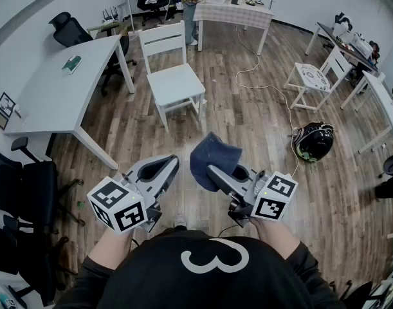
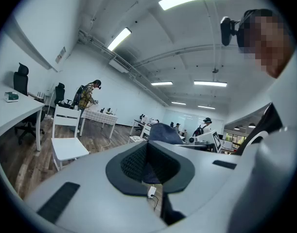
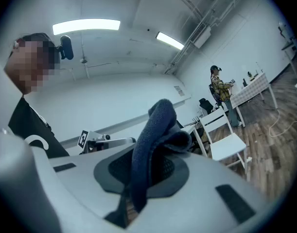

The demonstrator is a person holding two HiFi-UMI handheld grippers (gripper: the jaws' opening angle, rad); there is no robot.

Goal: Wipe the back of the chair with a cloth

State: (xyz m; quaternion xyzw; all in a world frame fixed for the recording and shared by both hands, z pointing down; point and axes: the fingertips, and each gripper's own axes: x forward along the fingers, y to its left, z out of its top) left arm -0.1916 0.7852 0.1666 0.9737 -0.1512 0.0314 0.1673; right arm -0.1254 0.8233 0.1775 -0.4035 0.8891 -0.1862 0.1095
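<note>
**Insp. A:** Status of the right gripper (image 1: pixel 215 172)?

**Insp. B:** Lower centre of head view. Jaws are clamped on a dark blue crumpled cloth (image 1: pixel 213 156). Its own view confirms: the cloth (image 3: pixel 157 130) is pinched btwn the pads, with a fold standing up above the jaws.

**Insp. A:** Left gripper (image 1: pixel 163 167)?

**Insp. B:** Lower left-centre, just beside the right one. Fingers are together at the tips w/ nothing btwn them, per left gripper view (image 2: pixel 148 147).

**Insp. A:** Task item?

**Insp. B:** The white wooden slat-back chair (image 1: pixel 173 76) is at upper centre-left of head view, on wood plank floor (image 1: pixel 247 121). Its back is toward the top of frame, seat facing the person. Well apart from both grippers, no contact w/ cloth. A white table (image 1: pixel 51 92) stands just left of it.
</note>
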